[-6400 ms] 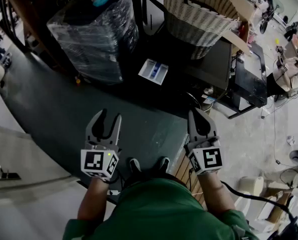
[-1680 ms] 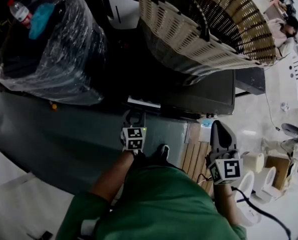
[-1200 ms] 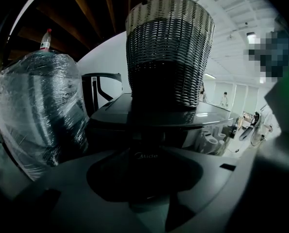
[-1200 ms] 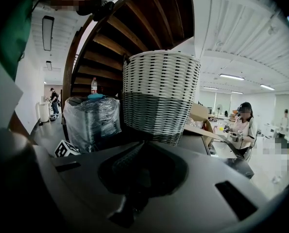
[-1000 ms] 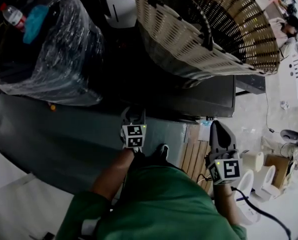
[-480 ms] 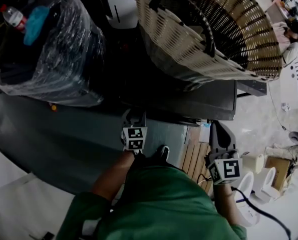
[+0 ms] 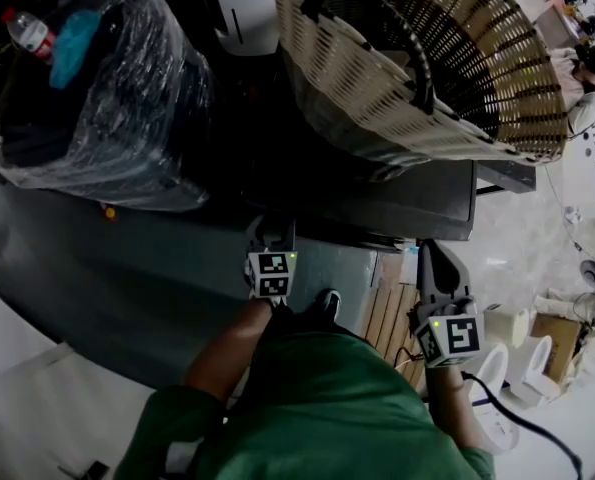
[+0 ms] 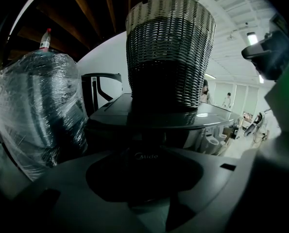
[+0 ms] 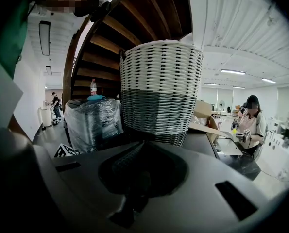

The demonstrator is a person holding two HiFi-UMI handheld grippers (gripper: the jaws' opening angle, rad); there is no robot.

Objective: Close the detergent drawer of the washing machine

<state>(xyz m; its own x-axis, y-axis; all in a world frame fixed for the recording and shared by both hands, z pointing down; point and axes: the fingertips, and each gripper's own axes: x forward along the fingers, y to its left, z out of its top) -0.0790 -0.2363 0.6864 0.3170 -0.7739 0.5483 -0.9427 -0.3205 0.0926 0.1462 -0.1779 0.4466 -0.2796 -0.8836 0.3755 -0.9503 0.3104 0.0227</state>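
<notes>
The dark washing machine stands under a big wicker basket. No white drawer part sticks out of its front edge; the drawer itself is lost in the dark front. My left gripper is shut, with its tips up against the machine's front. In the left gripper view those tips sit at the brand logo on the front panel. My right gripper hangs shut and empty to the right of the machine, touching nothing, and points at the basket.
A bundle wrapped in plastic film with a bottle on top stands left of the machine. Wooden slats lie by my feet. White ceramic pieces sit at the right. A person is at a desk beyond.
A white strip of the drawer that showed at the machine's front 1.7 s ago is gone from sight. The left gripper stays pressed at the front; the right one has hardly moved.
</notes>
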